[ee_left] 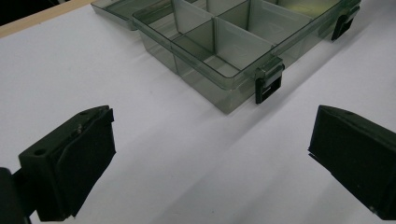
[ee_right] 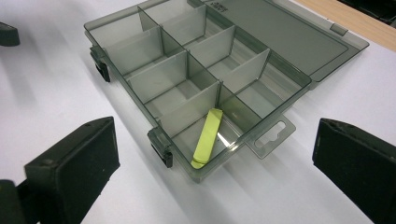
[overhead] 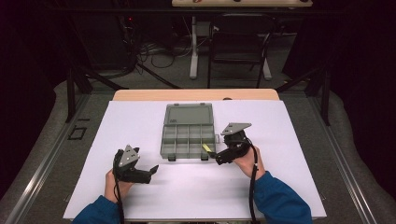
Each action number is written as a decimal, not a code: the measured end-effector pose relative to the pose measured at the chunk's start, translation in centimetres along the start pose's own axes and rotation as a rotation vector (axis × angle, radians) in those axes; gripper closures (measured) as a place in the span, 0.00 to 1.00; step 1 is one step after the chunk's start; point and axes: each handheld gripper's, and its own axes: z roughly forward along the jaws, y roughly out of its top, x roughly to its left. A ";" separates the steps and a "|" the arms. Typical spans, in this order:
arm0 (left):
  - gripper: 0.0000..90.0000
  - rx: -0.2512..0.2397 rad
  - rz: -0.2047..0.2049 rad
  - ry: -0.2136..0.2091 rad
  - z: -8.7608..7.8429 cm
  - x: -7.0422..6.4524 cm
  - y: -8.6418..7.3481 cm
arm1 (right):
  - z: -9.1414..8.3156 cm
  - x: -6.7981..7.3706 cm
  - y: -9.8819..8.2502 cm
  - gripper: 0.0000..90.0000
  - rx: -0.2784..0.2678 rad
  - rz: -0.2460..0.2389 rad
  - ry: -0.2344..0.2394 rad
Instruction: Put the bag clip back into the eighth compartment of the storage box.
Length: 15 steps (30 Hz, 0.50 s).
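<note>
A smoky grey plastic organiser box (overhead: 188, 135) lies open mid-table, its lid (overhead: 189, 114) folded back flat and its tray split into several compartments (ee_right: 187, 79). A yellow-green strip (ee_right: 208, 137) leans in the front right compartment, also seen as the strip (overhead: 206, 148) from above. My right gripper (overhead: 215, 157) stands open just off the box's front right corner, nothing between its jaws. My left gripper (overhead: 152, 170) is open too, resting on the white surface left of and nearer than the box (ee_left: 219, 51), with one black latch (ee_left: 267, 84) ahead of it.
A white sheet (overhead: 140, 196) covers the table, with a wooden edge (overhead: 196, 94) at the far side. Beyond the table stand a chair (overhead: 240, 44), table legs and floor cables. A hang tab (ee_right: 271, 135) juts from the box's right end.
</note>
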 end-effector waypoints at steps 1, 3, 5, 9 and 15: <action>0.00 -0.001 -0.003 -0.001 0.0 0.0 0.0 | -0.1 0.0 -0.1 0.00 -0.017 0.003 0.000; 0.00 0.001 -0.004 -0.002 0.2 0.0 0.0 | -0.2 -0.1 -0.2 0.00 -0.029 0.005 0.002; 0.00 0.011 -0.003 -0.008 0.4 0.1 0.0 | -0.2 -0.2 -0.3 0.00 -0.037 0.005 0.004; 0.00 0.007 -0.003 -0.008 0.3 0.1 -0.1 | -0.2 -0.2 -0.5 0.00 -0.048 0.004 0.001; 0.00 0.000 0.000 0.002 0.1 0.0 -0.1 | -0.5 0.3 -0.9 0.00 -0.057 -0.003 0.006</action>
